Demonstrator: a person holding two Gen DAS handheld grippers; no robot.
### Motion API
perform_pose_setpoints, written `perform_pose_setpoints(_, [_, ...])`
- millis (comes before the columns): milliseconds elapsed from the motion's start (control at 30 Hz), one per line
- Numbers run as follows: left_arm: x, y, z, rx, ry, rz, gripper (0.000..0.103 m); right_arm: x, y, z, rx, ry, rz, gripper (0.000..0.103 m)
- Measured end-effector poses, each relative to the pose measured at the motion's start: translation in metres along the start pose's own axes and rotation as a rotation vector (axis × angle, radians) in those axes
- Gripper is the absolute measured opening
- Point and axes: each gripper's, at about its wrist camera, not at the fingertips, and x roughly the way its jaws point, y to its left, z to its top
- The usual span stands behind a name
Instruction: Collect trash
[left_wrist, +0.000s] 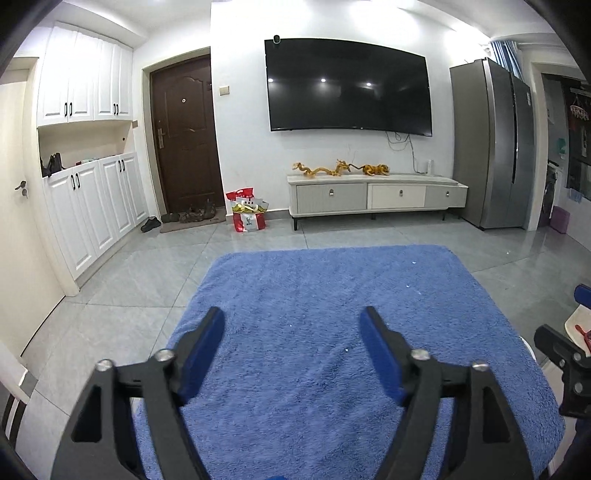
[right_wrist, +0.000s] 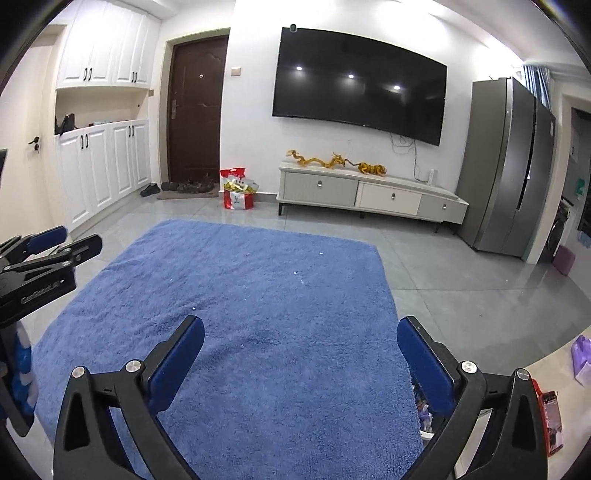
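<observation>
My left gripper (left_wrist: 291, 325) is open and empty, held above a blue shaggy rug (left_wrist: 332, 295). My right gripper (right_wrist: 301, 332) is open and empty above the same rug (right_wrist: 240, 277). A few tiny white specks (right_wrist: 295, 273) lie on the rug; they also show in the left wrist view (left_wrist: 413, 263). The right gripper shows at the right edge of the left wrist view (left_wrist: 565, 354). The left gripper shows at the left edge of the right wrist view (right_wrist: 48, 254). A red packet (right_wrist: 550, 417) and a purple wrapper (right_wrist: 583, 354) lie on a pale surface at the lower right.
A red and white bag (left_wrist: 247, 210) stands on the grey tile floor by the brown door (left_wrist: 184, 136). A low TV cabinet (left_wrist: 376, 195) with gold figurines stands under the wall TV (left_wrist: 347, 85). A fridge (left_wrist: 495, 144) stands at the right, white cupboards (left_wrist: 92, 206) at the left.
</observation>
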Motion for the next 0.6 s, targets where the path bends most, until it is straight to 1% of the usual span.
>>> perform_pose_setpoints(100, [-0.005, -0.004, 0.001, 0.008, -0.013, -0.007, 0.081, -0.001, -0.001, 0.000, 0.009, -0.004, -0.008, 0.103])
perform_pose_setpoints(333, [-0.017, -0.010, 0.002, 0.008, -0.033, -0.023, 0.090, -0.003, -0.005, -0.001, 0.018, -0.009, -0.027, 0.103])
perform_pose_setpoints(600, [-0.020, -0.018, 0.006, 0.000, -0.048, -0.009, 0.091, -0.011, -0.015, -0.002, 0.040, -0.026, -0.061, 0.103])
